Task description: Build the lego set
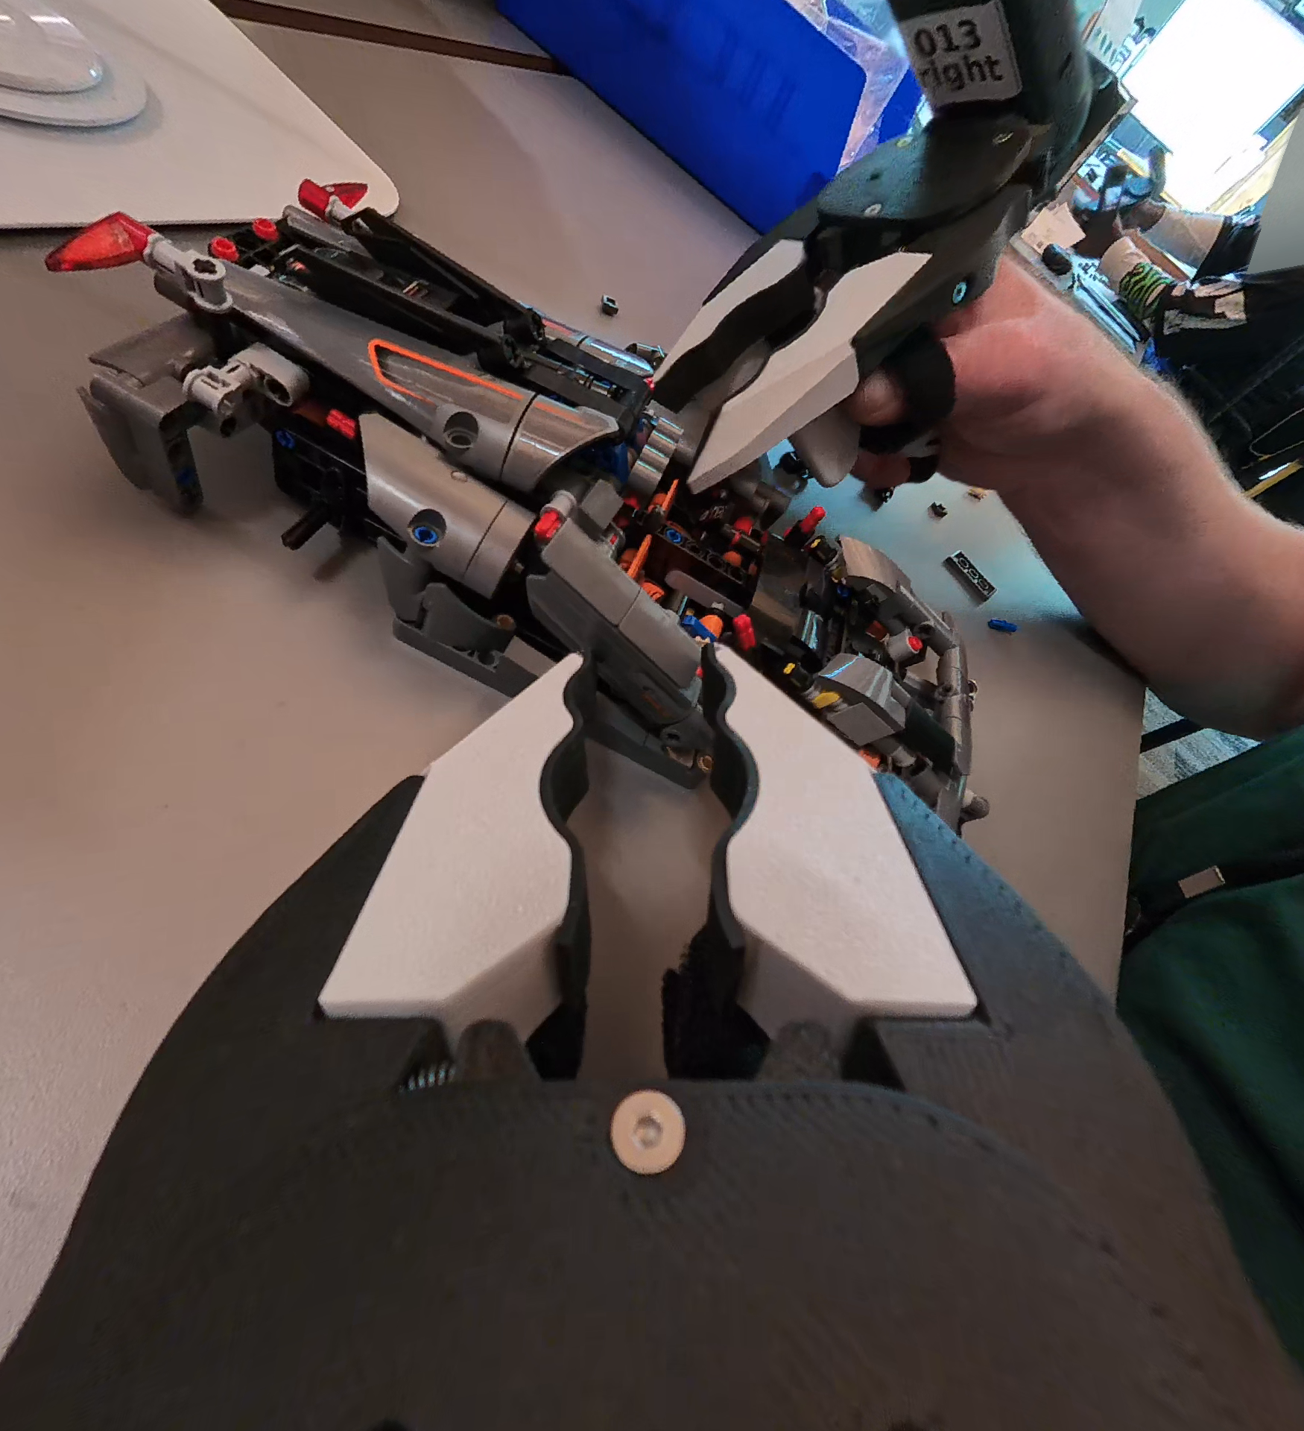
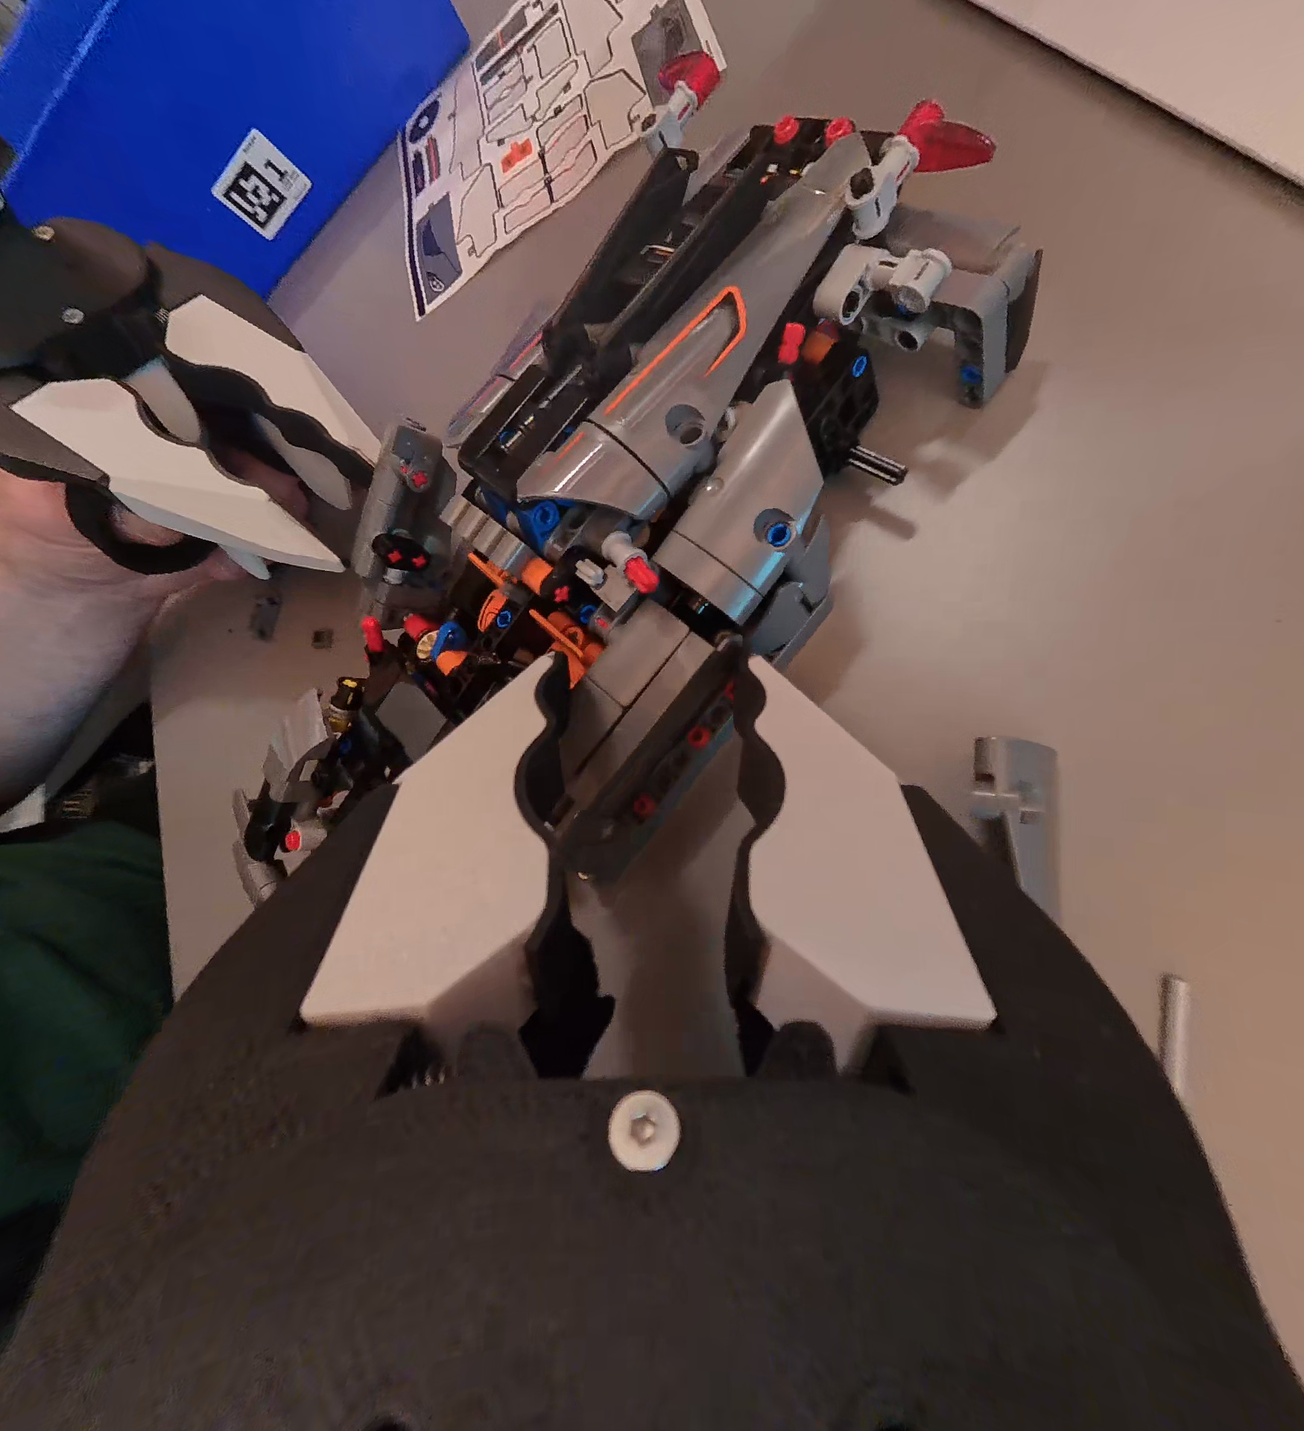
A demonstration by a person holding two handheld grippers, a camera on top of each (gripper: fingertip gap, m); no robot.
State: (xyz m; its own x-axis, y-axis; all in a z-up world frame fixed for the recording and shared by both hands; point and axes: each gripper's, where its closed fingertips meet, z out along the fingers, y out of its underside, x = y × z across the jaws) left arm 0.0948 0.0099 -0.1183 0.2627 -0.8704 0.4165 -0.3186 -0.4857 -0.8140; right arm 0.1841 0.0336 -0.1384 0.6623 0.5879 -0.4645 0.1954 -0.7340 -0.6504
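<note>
model: half-built grey plastic lego car [image 1: 432,434], glossy curved panels, orange trim, lying on the matte grey surface [image 1: 130,736]
left tongs [image 1: 645,666]: narrow, straddling a grey side panel [image 1: 633,643]
right tongs [image 2: 645,681]: narrow, around a dark studded beam [image 2: 664,766]

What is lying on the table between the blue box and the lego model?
A printed paper sheet lies flat there, between the blue box and the lego model; the right wrist view shows it.
</note>
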